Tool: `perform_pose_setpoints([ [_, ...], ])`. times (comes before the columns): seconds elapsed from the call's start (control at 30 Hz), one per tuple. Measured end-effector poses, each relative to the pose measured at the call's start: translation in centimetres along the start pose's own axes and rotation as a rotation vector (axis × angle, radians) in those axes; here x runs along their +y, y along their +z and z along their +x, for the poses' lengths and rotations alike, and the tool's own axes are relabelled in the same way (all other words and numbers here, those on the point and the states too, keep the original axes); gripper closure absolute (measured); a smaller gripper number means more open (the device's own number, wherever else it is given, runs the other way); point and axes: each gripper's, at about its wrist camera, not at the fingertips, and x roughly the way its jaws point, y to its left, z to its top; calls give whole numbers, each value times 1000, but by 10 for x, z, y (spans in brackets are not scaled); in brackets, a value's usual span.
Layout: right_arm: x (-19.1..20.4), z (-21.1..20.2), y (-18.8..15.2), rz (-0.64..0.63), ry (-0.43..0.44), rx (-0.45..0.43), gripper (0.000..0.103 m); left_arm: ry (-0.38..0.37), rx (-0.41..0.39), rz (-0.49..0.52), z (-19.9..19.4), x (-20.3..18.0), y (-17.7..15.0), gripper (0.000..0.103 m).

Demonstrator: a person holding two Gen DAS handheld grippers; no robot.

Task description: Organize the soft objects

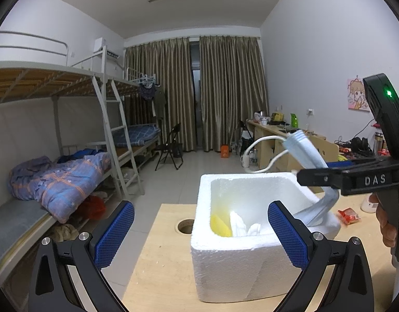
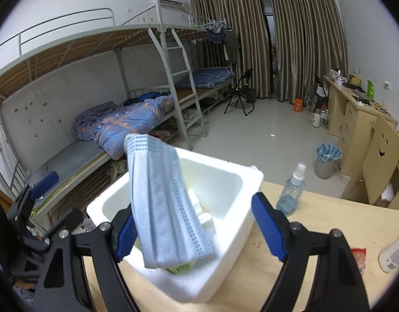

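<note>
Right wrist view: a blue face mask (image 2: pixel 163 202) is seen draped against the left pad of the right gripper (image 2: pixel 202 230), its jaws spread wide; whether the mask is truly gripped cannot be told from either view. The mask hangs above the open top of a white foam box (image 2: pixel 225 254), which sits directly ahead of and below the fingers on a pale wooden table (image 2: pixel 316 215). White folded cloth (image 2: pixel 207 218) and something yellow-green lie inside the box, under the mask. A spray bottle (image 2: pixel 290 195) stands just beyond the right pad, and a red packet (image 2: pixel 359 256) lies further right, well apart from the box.

From the left wrist view, the left gripper (image 1: pixel 200 236) is held wide open with nothing between its blue pads; the box's near wall (image 1: pixel 238 265) lies between them. The mask (image 1: pixel 303 156) is seen rising above the box's far right rim, white ear loops trailing. A round hole (image 1: pixel 185 225) is cut in the table just left of the box, with bare tabletop in front.
</note>
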Motion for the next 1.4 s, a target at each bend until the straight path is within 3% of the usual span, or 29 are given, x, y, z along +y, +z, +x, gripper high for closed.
perform_pose_setpoints([
  [0.43,3,-20,4,-7,25,-22,18,-36,42,12,0,-14,-4,0],
  [0.9,8,-31,2,-30,32,-57,18,-29,15,8,-12,-13,-3,0],
  [1.3,15,-62,-14,-34,27,-83,18,-16,-16,8,-49,-23,2,0],
  [1.4,18,-72,-22,-35,32,-96,9,-9,-18,4,-61,-26,2,0],
])
